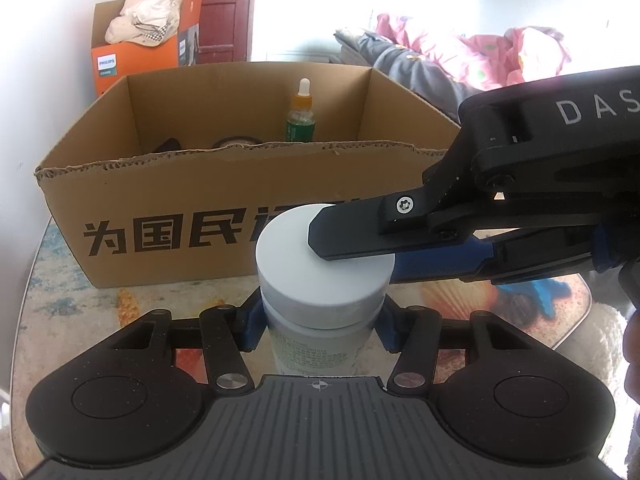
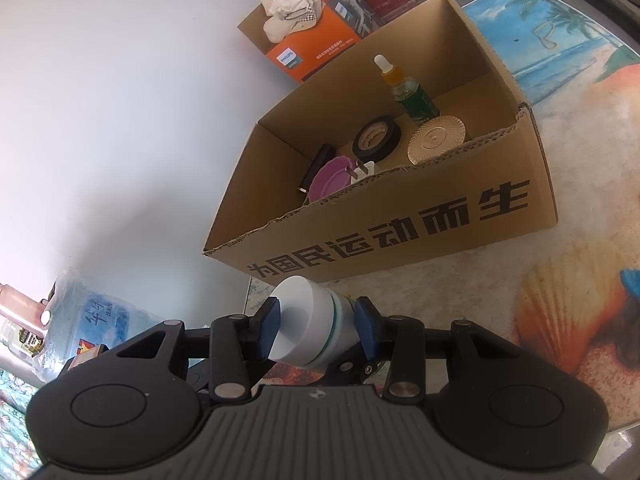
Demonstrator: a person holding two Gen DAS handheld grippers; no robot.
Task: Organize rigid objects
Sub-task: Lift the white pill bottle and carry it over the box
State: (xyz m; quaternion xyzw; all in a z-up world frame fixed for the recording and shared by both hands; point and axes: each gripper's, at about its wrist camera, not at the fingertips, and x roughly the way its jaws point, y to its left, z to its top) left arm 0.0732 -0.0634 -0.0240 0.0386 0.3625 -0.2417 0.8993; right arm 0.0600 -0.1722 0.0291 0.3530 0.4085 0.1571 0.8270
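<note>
My left tongs [image 1: 320, 320] clamped the white bottle [image 1: 320, 280], hiding its base; my right tongs [image 2: 320, 326] bracketed its cap loosely, cardboard box [image 2: 400, 220] close above.

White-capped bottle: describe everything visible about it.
The white-capped bottle is a round plastic-looking container with a wide, flat white lid, a thin green ring beneath it, and a pale body with small printed text. It stands upright in front of the cardboard box, outside it. The left gripper has its jaws closed on the body; the right gripper straddles the lid, one finger across its top. Its base is hidden.
</note>
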